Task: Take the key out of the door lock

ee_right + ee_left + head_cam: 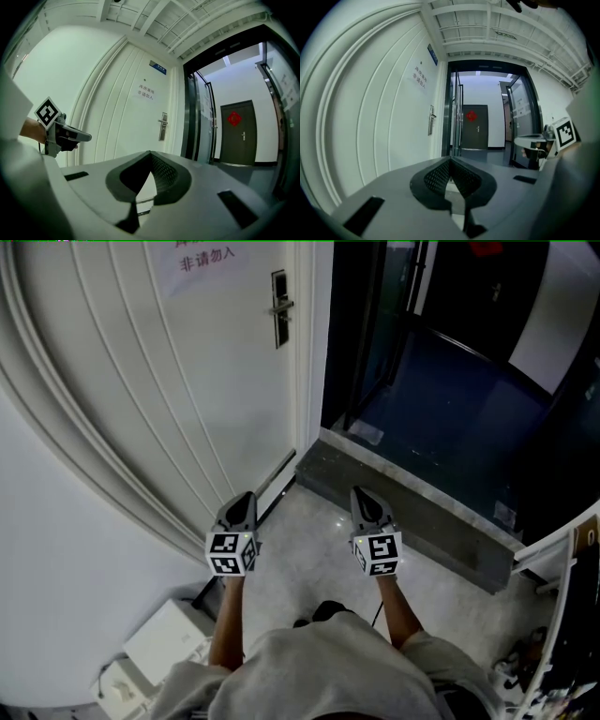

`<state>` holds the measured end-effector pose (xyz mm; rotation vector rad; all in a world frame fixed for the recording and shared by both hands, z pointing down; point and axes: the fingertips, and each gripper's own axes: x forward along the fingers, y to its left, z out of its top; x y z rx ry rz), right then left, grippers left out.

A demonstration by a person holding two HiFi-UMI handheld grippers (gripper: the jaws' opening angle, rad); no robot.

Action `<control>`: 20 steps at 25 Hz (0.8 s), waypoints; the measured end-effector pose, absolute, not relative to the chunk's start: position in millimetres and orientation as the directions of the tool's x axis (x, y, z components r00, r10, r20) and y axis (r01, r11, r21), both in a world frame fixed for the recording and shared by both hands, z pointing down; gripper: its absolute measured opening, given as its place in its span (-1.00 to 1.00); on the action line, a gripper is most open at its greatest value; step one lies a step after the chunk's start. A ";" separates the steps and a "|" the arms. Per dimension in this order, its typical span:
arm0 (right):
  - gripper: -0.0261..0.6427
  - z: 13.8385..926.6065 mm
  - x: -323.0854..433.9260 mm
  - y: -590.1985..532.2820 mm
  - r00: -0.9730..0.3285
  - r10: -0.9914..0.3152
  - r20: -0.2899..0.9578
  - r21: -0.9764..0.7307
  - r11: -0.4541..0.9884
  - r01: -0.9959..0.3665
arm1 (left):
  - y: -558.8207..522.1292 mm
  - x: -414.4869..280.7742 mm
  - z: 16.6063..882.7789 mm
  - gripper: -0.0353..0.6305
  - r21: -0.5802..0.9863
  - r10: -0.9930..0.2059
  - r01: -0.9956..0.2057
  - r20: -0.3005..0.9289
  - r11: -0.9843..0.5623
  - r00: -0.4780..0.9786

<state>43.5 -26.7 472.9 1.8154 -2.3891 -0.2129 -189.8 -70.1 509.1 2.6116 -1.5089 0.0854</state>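
Ahead of and above the jaw tips, on the door (pixel 187 381): the lock plate (pixel 279 308) is mounted near the door's free edge. No key can be made out in it, as the plate is too small in every view.
Lock's long axis: upright, with the lever handle (pixel 281 306) set crosswise near the top.
Surround: a paper notice (pixel 206 257) is fixed up and to the left of the lock. The dark open doorway (pixel 422 381) lies just to its right.
Left gripper (pixel 246 498): the jaws are closed on nothing. The plate is seen ahead and a little to the left of its tips, well apart.
Right gripper (pixel 361 495): the jaws are likewise shut and empty. The plate is seen ahead and a little to the right of its tips, well apart.
Nearer hand: the left is judged slightly nearer, since the lock lies between the two lines of aim but closer to the left one.
Coming move: a level advance is judged to be needed, and one pair of jaws must be opened before any key can be pinched.
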 end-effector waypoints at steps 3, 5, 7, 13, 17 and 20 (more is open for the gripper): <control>-0.86 477.1 45.4 -40.6 -0.263 -0.964 0.024 0.187 0.263 -0.946 | -83.0 -187.8 512.0 -0.84 0.076 -0.856 -0.864 0.117 -0.498 0.503; -0.86 479.4 46.3 -52.1 -0.263 -0.964 0.026 0.184 0.263 -0.947 | -94.2 -187.0 514.0 -0.84 0.077 -0.855 -0.864 0.122 -0.498 0.504; -0.85 482.2 47.8 -64.7 -0.264 -0.964 0.031 0.182 0.265 -0.947 | -106.8 -185.8 515.4 -0.84 0.078 -0.855 -0.864 0.125 -0.497 0.503; -0.85 490.2 55.1 -114.4 -0.275 -0.961 0.037 0.178 0.277 -0.944 | -153.5 -176.4 520.6 -0.84 0.075 -0.856 -0.866 0.130 -0.494 0.500; -0.86 493.9 61.8 -164.2 -0.301 -0.953 0.034 0.184 0.302 -0.935 | -199.8 -165.0 522.2 -0.84 0.075 -0.863 -0.872 0.129 -0.483 0.489; -0.86 493.8 71.4 -211.2 -0.312 -0.949 0.040 0.182 0.314 -0.932 | -243.8 -152.6 519.6 -0.84 0.073 -0.865 -0.875 0.132 -0.479 0.484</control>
